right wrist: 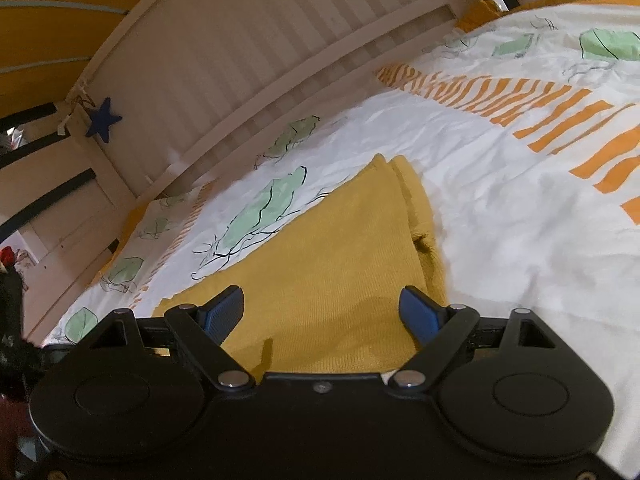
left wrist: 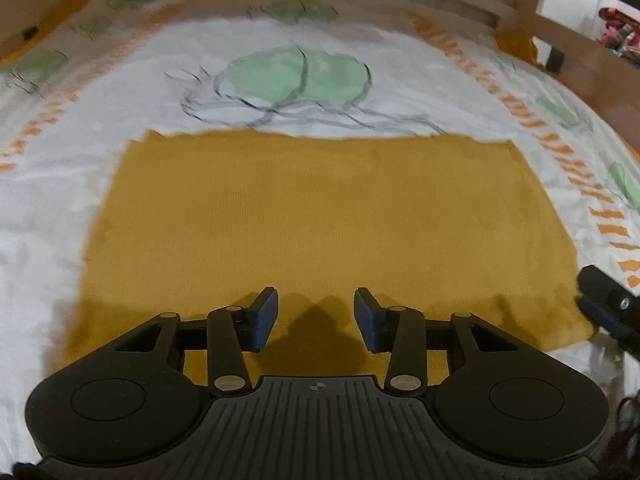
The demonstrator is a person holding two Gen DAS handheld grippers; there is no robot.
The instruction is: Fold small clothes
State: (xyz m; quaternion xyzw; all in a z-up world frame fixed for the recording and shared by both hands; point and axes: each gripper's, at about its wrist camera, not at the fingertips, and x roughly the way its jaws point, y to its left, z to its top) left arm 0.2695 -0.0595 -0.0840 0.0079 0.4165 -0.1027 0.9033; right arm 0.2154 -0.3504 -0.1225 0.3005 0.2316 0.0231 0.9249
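A mustard-yellow knit garment point(left wrist: 312, 208) lies flat on the bed as a broad rectangle. My left gripper point(left wrist: 316, 316) hovers over its near edge, jaws open with nothing between the blue pads point(left wrist: 264, 320). At the right border of the left wrist view a dark part of the right gripper point(left wrist: 604, 304) shows beside the garment's right edge. In the right wrist view the same garment point(right wrist: 332, 256) runs away from me, with a folded layer along its right side point(right wrist: 420, 208). My right gripper point(right wrist: 322, 312) stands wide open just above it, empty.
The bed cover point(left wrist: 100, 128) is white with green leaf prints and orange stripes. A slatted wooden bed rail point(right wrist: 248, 60) runs along the far side, with a blue star point(right wrist: 102, 120) hanging on its post. White cover point(right wrist: 540, 240) spreads right of the garment.
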